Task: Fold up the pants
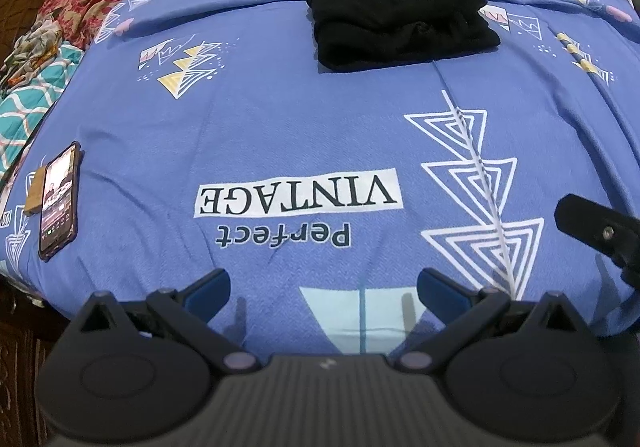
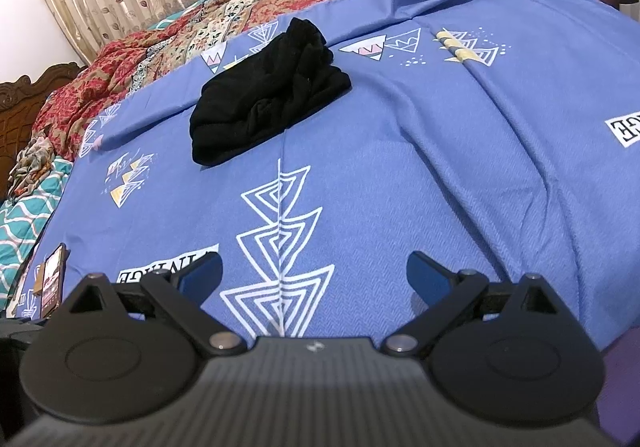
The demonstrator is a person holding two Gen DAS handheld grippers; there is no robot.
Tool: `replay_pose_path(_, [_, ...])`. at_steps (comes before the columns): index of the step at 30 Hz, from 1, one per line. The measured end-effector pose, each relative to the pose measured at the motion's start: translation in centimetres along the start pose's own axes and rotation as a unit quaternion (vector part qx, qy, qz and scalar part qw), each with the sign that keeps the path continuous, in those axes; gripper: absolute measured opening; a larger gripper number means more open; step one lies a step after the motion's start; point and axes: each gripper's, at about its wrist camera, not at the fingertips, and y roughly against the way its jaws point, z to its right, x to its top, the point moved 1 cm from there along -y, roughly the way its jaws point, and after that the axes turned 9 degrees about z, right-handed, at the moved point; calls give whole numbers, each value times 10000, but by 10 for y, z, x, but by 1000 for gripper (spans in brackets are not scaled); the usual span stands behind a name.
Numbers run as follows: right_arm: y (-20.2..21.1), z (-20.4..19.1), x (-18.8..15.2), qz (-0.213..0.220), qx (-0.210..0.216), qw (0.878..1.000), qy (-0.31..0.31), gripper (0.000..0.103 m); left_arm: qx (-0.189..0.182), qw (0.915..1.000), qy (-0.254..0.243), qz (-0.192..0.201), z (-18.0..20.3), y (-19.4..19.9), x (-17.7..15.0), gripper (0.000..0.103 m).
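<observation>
1. The pants (image 1: 400,17) lie as a black, folded bundle on the far part of the blue sheet (image 1: 280,119), well apart from both tools; the fold looks already made, so the task seems at or near its end, though I judge that only from the compact shape.
2. The left gripper (image 1: 324,287) hangs over the near edge of the sheet, jaws spread wide and holding nothing; the bundle lies straight ahead of it and a little to the right.
3. The right gripper (image 2: 314,275) is likewise spread and empty, low over the white triangle print; from it the pants (image 2: 268,95) lie ahead and slightly to the left.
4. So the bundle sits roughly between the 2 lines of reach; neither tool is clearly nearer; its long axis runs across the left view and slants up to the right in the right view.
5. A phone (image 1: 58,197) rests on the sheet at the far left, well clear of the pants.
6. Any tidying would call for both tools to travel forward, meeting the bundle at its near long edge.
</observation>
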Motion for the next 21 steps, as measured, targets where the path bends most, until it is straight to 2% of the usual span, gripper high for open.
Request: replay_pose_path(21, [-2, 6, -1, -62, 12, 9999, -95, 100, 41, 10000, -18, -85, -1, -5, -2, 103])
